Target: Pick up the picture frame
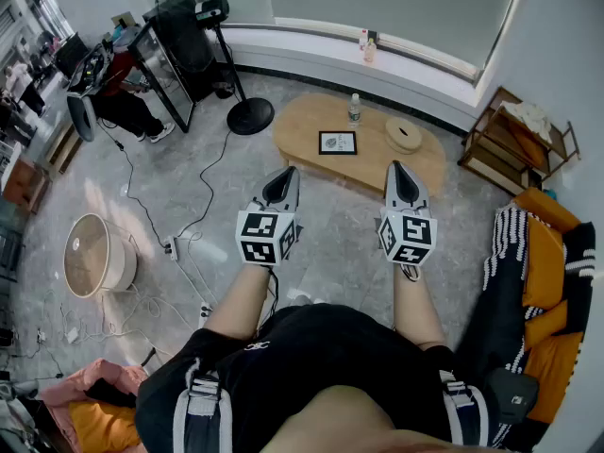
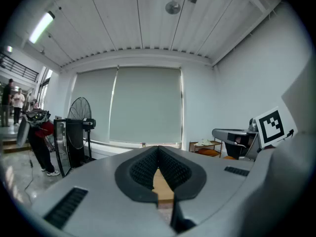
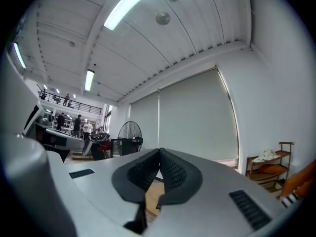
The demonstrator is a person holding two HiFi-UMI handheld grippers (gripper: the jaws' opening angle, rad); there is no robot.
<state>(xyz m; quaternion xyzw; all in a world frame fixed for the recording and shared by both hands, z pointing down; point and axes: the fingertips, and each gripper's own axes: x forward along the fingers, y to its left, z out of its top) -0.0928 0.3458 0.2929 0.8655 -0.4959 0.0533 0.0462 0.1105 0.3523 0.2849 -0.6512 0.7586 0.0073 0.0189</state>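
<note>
**Picture frame** (image 1: 337, 142), dark-bordered, lying flat near the middle of the oval wooden table (image 1: 297, 125). A clear bottle (image 1: 354, 109) stands behind it and a round flat disc (image 1: 404, 135) lies to its right; nothing touches it. The left gripper (image 1: 287, 174) and right gripper (image 1: 397, 168) are held side by side, well short of the table, jaws pressed together and empty. This is judged an approach posture, since the frame is not yet within reach. Only the head view shows the frame and its neighbours. The left gripper view and right gripper view confirm the closed pads, with a tan sliver of table below them, and add the window blind (image 2: 145, 105) and standing fan (image 2: 79, 115)
</note>
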